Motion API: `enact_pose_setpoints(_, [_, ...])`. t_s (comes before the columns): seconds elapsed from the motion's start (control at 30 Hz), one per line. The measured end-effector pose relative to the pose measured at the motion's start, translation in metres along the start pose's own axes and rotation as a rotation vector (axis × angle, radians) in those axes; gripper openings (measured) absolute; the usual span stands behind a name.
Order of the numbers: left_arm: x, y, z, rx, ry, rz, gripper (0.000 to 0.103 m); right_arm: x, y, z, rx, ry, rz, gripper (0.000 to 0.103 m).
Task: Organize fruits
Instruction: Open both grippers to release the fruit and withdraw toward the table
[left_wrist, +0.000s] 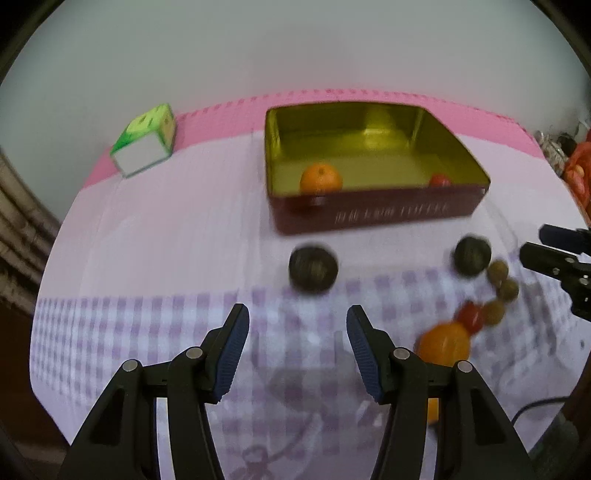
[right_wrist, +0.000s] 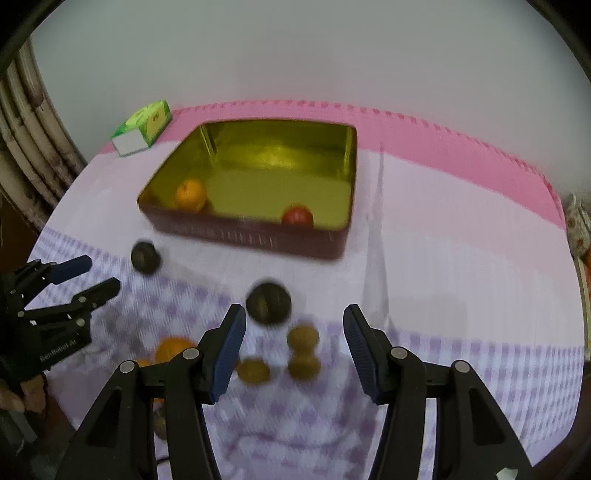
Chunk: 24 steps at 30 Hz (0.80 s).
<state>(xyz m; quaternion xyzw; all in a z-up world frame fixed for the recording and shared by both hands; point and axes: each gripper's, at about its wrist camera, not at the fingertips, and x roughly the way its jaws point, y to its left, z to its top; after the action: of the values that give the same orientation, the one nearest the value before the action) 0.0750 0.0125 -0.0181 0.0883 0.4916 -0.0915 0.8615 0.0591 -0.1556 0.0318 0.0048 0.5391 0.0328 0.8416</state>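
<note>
fruits lie loose on the desk (right_wrist: 461, 280) in front of me, on a lilac checked cloth, with two already in the tin. nearest my left gripper (left_wrist: 297, 343), whose jaws stand apart with nothing between them, i see a loose orange (left_wrist: 445, 343) just to the right of its right finger, partly hidden behind it, and a small red fruit (left_wrist: 471, 315) touching the orange's far side. a little chain of three small brown fruits (left_wrist: 500, 288) curves away from there. my right gripper (right_wrist: 294, 345) also has its jaws apart and empty; in its view two of those brown fruits sit between the fingers, touching each other, and a third lies nearer the left finger. beyond them a dark round fruit (right_wrist: 268, 302) rests just ahead of the right gripper, and a second dark round fruit (left_wrist: 313, 268) lies ahead of the left one, the two well apart. farther on stands the open tin (left_wrist: 376, 218), dark red outside and gold inside, holding an orange in the tin (left_wrist: 320, 178) near its front left corner and a red fruit in the tin (right_wrist: 297, 216) against the front wall to the right. farthest off, at the left by the pink edge of the desk, a green and white carton (left_wrist: 146, 142) lies tilted. the whole picture is blurred.
</note>
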Motion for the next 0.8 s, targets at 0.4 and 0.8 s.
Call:
enact_pose_setpoints(0.4, [0.005, 0.007, -0.034, -0.072, 0.02, 0.021, 0.056, 0.012, -0.019, -0.05, 0.052, 0.058, -0.014, 0.04])
enact_pose_setpoints(0.8, [0.016, 0.016, -0.03, -0.099, 0.033, 0.01, 0.056, 0.035, -0.015, -0.039, 0.045, 0.071, 0.004, 0.04])
